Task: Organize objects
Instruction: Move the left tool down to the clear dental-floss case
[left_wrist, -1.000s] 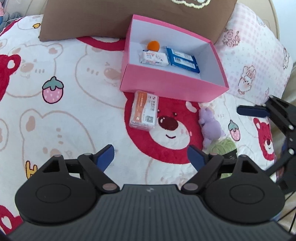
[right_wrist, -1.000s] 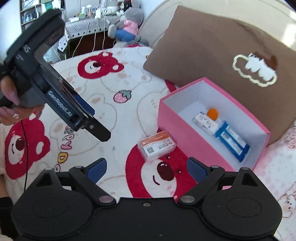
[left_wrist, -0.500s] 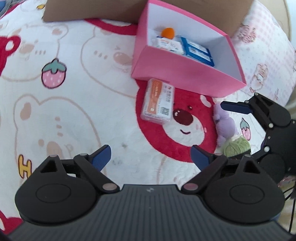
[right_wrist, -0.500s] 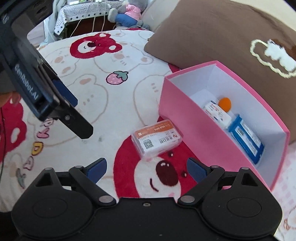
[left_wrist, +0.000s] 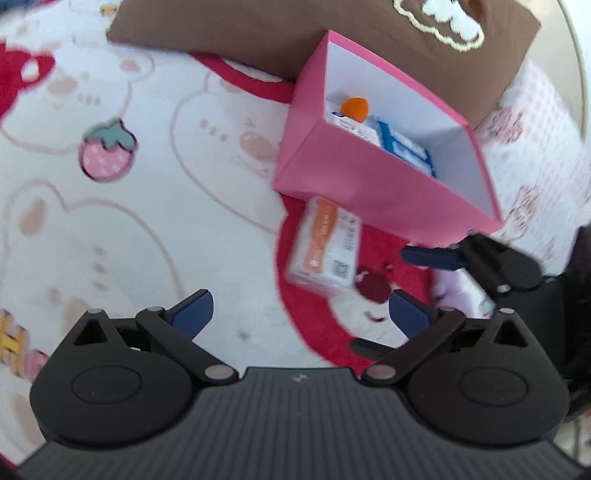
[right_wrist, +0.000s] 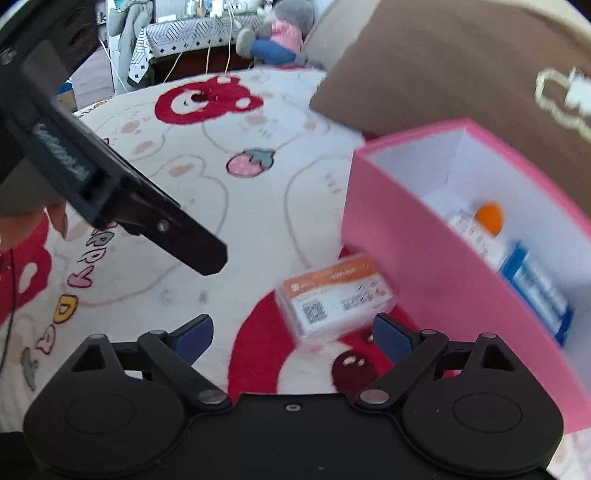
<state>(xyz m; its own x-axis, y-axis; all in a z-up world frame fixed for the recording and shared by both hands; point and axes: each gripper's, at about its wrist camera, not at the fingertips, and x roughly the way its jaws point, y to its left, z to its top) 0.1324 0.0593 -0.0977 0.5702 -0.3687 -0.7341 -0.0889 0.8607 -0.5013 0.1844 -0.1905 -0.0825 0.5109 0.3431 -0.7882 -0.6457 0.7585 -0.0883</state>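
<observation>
An orange-and-white packet (left_wrist: 325, 251) (right_wrist: 332, 299) lies on the bear-print blanket, against the near wall of an open pink box (left_wrist: 369, 177) (right_wrist: 413, 266). The box holds an orange ball (left_wrist: 354, 108), a white packet and blue packets (right_wrist: 535, 291). My left gripper (left_wrist: 299, 312) hovers short of the packet; its jaws are opening, with nothing between them. My right gripper (right_wrist: 293, 334) is open and low over the blanket. The packet's near end lies just ahead of the gap, untouched. One of the right gripper's fingers (left_wrist: 432, 256) crosses the left wrist view beside the packet.
A brown pillow (left_wrist: 280, 33) leans behind the box, with a pink checked pillow (left_wrist: 532, 155) to its right. A purple plush toy (left_wrist: 458, 291) is mostly hidden behind the right gripper. A person's hand (right_wrist: 22, 232) holds the left gripper. Past the bed stand a table and a plush toy (right_wrist: 280, 33).
Both grippers have sunk toward the orange-and-white packet, which looks larger and closer. The left jaws have spread wider. The right gripper now covers the purple toy in the left wrist view.
</observation>
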